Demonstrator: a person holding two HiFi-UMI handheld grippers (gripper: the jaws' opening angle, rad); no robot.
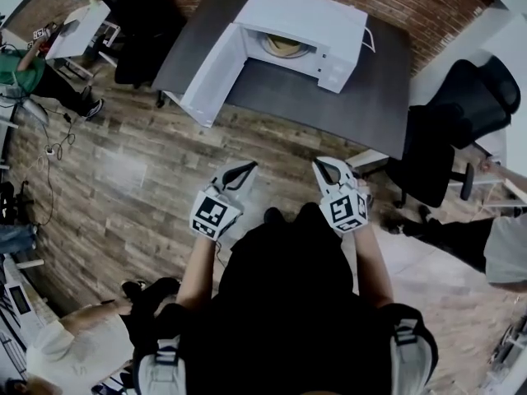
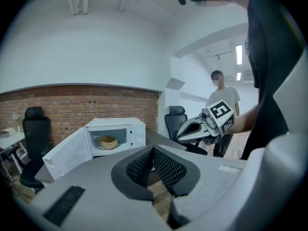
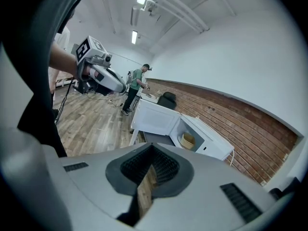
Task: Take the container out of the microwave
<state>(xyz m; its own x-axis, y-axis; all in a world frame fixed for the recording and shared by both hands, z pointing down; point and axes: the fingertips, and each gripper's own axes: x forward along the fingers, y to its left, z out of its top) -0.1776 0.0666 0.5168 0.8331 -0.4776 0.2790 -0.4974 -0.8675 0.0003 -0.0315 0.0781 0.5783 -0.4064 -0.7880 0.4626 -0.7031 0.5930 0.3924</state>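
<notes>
A white microwave (image 1: 309,19) stands on a dark grey table (image 1: 362,97), its door (image 1: 216,72) swung open to the left. Inside it sits a tan container (image 1: 286,46), which also shows in the left gripper view (image 2: 108,142) and the right gripper view (image 3: 187,140). Both grippers hover over the wooden floor, well short of the table. The left gripper (image 1: 240,173) is shut with nothing in it, its pads meeting at the tips (image 2: 153,150). The right gripper (image 1: 327,171) is likewise shut and empty (image 3: 152,148).
A black office chair (image 1: 449,130) stands at the table's right end and another (image 1: 136,23) at the back left. A person in green (image 1: 20,68) sits by a white desk (image 1: 78,27). More people are at the right edge (image 1: 502,245) and bottom left (image 1: 66,348).
</notes>
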